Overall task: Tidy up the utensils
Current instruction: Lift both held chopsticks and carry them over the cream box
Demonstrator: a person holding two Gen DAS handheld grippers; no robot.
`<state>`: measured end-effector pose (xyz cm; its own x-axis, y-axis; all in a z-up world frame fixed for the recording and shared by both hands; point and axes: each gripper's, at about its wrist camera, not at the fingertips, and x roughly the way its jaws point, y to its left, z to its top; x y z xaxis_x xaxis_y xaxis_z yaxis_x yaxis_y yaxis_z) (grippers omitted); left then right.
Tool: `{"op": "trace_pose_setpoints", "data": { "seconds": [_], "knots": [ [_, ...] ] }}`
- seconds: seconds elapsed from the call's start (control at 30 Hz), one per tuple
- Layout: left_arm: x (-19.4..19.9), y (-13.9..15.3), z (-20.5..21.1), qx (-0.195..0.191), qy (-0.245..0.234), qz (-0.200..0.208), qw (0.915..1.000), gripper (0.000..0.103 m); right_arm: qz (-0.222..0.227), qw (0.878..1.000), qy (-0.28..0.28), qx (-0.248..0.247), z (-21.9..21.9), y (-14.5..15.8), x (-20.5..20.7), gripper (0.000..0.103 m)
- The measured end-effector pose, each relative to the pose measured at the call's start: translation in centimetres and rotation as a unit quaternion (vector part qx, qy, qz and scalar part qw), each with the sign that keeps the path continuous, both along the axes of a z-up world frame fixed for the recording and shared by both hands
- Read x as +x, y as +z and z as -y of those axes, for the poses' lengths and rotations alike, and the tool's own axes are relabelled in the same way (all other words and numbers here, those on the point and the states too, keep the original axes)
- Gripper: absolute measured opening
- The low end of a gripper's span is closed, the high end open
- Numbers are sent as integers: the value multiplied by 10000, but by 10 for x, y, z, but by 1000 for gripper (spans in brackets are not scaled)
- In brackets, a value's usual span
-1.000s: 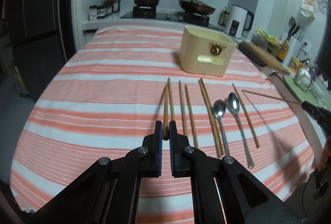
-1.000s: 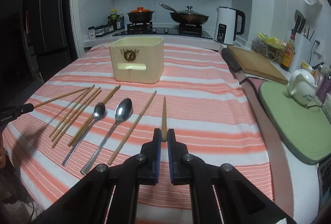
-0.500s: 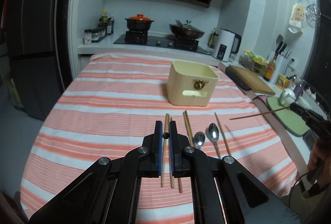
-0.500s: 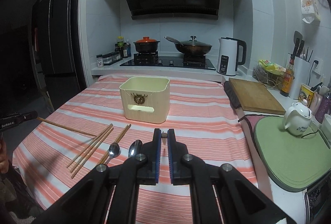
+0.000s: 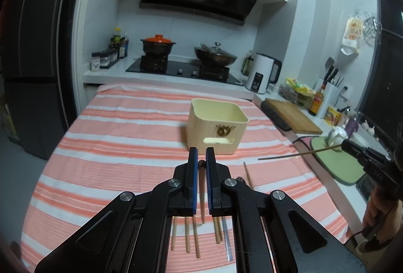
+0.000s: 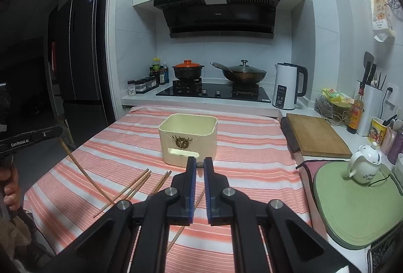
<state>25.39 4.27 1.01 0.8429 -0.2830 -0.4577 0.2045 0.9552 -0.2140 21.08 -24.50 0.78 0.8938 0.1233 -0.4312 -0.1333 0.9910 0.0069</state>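
The left tool [image 5: 201, 156] is clenched on a thin brown wooden chopstick [image 5: 201, 193], whose blunt end shows between the blue pads while its long axis runs back and down toward the camera; from the right wrist view the same stick [image 6: 85, 176] slants from the left tool [image 6: 54, 133] down and rightward, its tip above the striped cloth. The right tool [image 6: 199, 164] likewise grips a second slim wooden chopstick [image 6: 199, 165], seen end-on between its pads, and from the left wrist view that stick [image 5: 299, 154] lies nearly level, pointing left from the right tool [image 5: 346, 145] toward the box. Below the tools, the remaining loose wooden chopsticks [image 6: 136, 184] lie on the table covered with an orange-and-white striped cloth [image 6: 252, 147], long axes running roughly from near to far, with a steel spoon handle [image 5: 227, 237] among them in the left wrist view, partly hidden by the tool's black arms. Just beyond both tools stands the cream square utensil box with a brown emblem and slot handle [image 6: 188, 140], open side up, well apart from the lifted sticks. To the right lie a green mat [image 6: 357, 202] with a white teapot [image 6: 364, 164] and a wooden cutting board [image 6: 314, 135]. Farthest back are the black stove [image 6: 214, 91], an orange-lidded pot [image 6: 187, 70], a lidded wok [image 6: 244, 74] and a white electric kettle [image 6: 287, 89].
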Motion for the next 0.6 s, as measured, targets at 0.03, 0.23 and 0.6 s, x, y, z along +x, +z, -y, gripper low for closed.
{"op": "trace_pose_setpoints", "data": {
  "seconds": [0.03, 0.23, 0.6],
  "knots": [
    [0, 1, 2, -7, -14, 10, 10000, 3, -1, 10000, 35, 24, 0, 2, 0, 6],
    [4, 13, 9, 8, -90, 127, 9999, 3, -110, 9995, 229, 176, -1, 10, 0, 6],
    [25, 56, 17, -80, -208, 473, 9986, 3, 22, 9992, 364, 190, -6, 26, 9, 6]
  ]
}}
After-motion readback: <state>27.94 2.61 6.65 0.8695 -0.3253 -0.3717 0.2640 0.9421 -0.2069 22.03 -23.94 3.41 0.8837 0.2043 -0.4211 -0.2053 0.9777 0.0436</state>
